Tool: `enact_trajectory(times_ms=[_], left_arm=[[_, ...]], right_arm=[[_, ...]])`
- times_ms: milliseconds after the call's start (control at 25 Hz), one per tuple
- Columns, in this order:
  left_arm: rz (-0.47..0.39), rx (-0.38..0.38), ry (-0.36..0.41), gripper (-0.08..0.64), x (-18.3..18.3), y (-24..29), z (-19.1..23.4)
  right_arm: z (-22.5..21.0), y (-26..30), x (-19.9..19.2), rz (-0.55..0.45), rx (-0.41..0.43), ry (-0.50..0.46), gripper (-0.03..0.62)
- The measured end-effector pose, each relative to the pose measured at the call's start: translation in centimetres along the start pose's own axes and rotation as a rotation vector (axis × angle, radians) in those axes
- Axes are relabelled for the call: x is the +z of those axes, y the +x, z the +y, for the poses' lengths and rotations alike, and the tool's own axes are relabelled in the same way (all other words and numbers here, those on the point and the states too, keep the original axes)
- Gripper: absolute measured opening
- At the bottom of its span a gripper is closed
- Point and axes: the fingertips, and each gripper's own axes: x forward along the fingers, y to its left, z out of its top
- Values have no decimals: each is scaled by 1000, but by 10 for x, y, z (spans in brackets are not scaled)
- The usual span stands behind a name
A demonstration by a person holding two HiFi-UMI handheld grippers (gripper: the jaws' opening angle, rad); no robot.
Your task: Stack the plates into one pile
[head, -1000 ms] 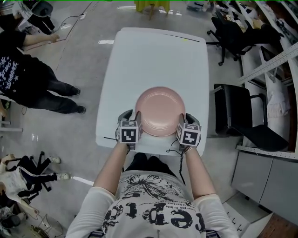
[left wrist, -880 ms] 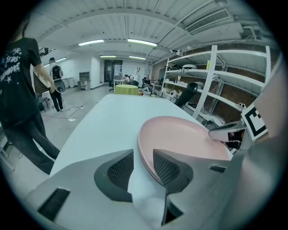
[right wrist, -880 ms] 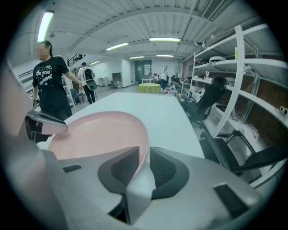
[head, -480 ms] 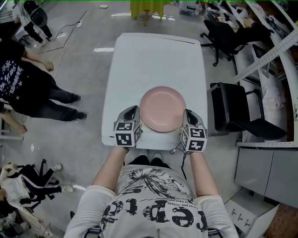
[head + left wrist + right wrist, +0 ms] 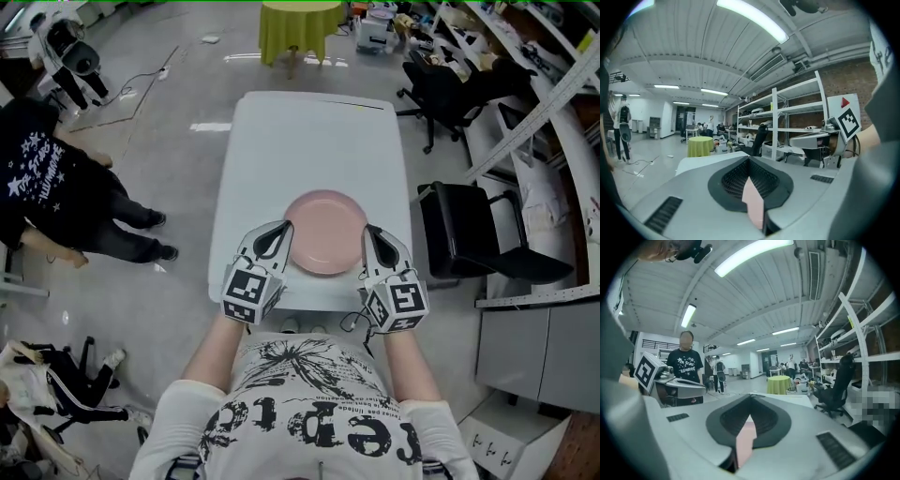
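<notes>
A pink plate (image 5: pixel 325 232) lies on the white table (image 5: pixel 309 131) near its front edge; whether others lie under it I cannot tell. My left gripper (image 5: pixel 284 228) hangs shut above the plate's left rim and my right gripper (image 5: pixel 368 231) hangs shut above its right rim, both lifted off the table with nothing in them. In the left gripper view the left gripper (image 5: pixel 749 161) has its jaws together, and a pink sliver of the plate (image 5: pixel 753 206) shows below them. The right gripper view shows the right gripper (image 5: pixel 751 397) the same way, over a pink strip of plate (image 5: pixel 744 444).
A black office chair (image 5: pixel 469 234) stands close to the table's right side, with shelving beyond it. A person in black (image 5: pixel 56 197) stands on the floor to the left. A round table with a green cloth (image 5: pixel 300 23) is behind the far end.
Both grippers stood open against the plate's two sides a second ago. They have shut empty and risen off the table. The plate stays on the table.
</notes>
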Motion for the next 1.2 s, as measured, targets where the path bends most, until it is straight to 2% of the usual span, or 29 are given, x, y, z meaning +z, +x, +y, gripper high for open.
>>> enact_trajectory(times_ms=[160,360,1200], left_arm=[[-95,-105,-21,0,30,-9,-17],[-81,-144,-70,0,38,-6,-28],[-59,-115,-88,0,43,25,-22]], right_arm=[[13,-7,21,-46,46,-28,6],[15,-13,27,-70,60,-59,5],[-11,1,18,-43,63,-49,5]])
